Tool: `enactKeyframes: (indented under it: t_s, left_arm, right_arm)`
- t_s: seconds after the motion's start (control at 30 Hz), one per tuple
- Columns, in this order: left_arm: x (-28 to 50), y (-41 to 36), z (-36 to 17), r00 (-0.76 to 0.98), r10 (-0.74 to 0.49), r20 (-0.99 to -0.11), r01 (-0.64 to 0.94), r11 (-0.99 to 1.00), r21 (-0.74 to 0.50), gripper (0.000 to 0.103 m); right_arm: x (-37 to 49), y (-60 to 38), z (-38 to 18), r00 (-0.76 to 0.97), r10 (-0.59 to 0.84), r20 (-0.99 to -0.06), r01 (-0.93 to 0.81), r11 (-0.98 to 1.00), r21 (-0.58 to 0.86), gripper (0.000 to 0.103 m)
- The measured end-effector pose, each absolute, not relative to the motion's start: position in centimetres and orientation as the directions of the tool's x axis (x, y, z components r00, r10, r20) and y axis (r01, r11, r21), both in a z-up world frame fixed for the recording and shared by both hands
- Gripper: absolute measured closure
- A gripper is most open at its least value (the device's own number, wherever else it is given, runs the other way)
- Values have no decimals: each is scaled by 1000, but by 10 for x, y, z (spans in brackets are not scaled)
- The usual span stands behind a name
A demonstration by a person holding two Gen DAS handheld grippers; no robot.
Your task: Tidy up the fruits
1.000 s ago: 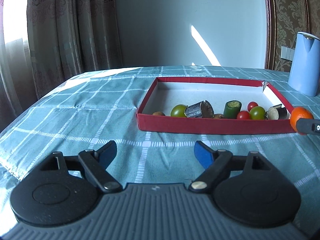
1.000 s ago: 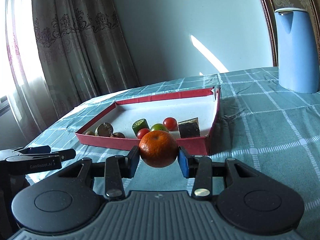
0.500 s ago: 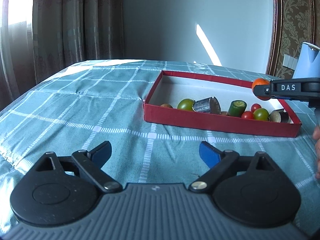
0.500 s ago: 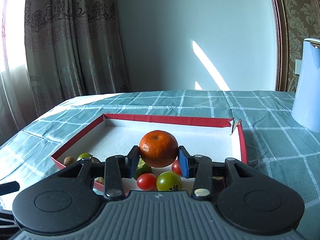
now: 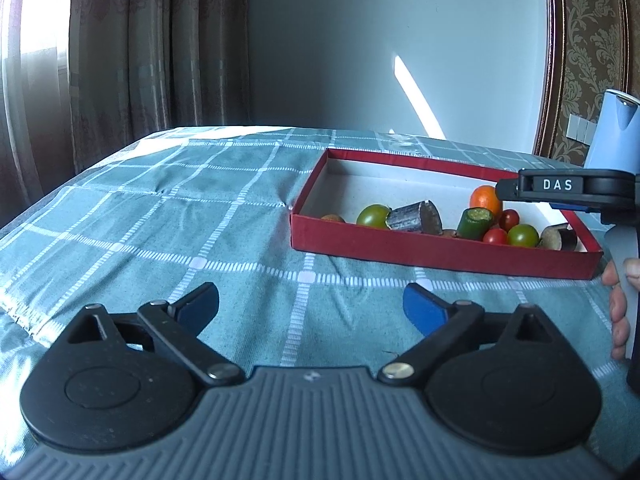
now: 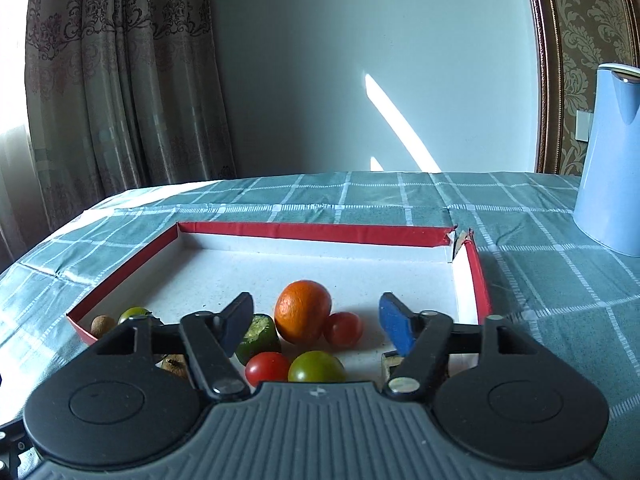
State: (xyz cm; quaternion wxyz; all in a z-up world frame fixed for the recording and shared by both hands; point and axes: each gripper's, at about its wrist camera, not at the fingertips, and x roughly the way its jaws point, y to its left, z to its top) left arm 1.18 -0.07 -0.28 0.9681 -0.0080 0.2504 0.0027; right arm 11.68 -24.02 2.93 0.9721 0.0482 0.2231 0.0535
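Observation:
An orange tangerine (image 6: 304,310) lies on the white floor of the red box (image 6: 312,233), touching a red tomato (image 6: 343,329) and a green cucumber piece (image 6: 258,334). My right gripper (image 6: 318,322) hangs above the box's near side, its jaws opening, pads clear of the tangerine. In the left wrist view the tangerine (image 5: 485,200) sits behind the cucumber piece (image 5: 474,223) in the red box (image 5: 440,250), under the right gripper's finger (image 5: 560,188). My left gripper (image 5: 312,306) hovers over the cloth, still opening, with nothing between its fingers.
The box also holds green tomatoes (image 5: 373,215), a red tomato (image 6: 267,368), eggplant chunks (image 5: 414,218) and a small brown fruit (image 6: 103,325). A blue kettle (image 6: 610,160) stands at the right on the teal checked tablecloth (image 5: 180,216). A hand (image 5: 620,304) grips the right tool's handle.
The right gripper carried the tangerine over the box, then its jaws spread and the tangerine dropped onto the box floor. The left gripper's jaws widened a little.

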Motion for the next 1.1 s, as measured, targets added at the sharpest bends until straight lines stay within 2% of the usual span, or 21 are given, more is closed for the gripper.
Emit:
enactKeyframes:
  t_s: [0.1, 0.43, 1.1]
  left_arm:
    - [11, -1, -2, 878, 7, -479, -15, 1000, -12, 0]
    - [14, 0, -2, 864, 54, -500, -59, 998, 5, 0]
    - [13, -3, -2, 863, 49, -503, -42, 999, 26, 0]
  right_arm:
    - [104, -247, 35, 907, 139, -397, -85, 985, 151, 24]
    - [44, -257, 34, 924, 171, -341, -111, 976, 189, 24]
    - [27, -264, 19, 925, 200, -324, -132, 967, 220, 24]
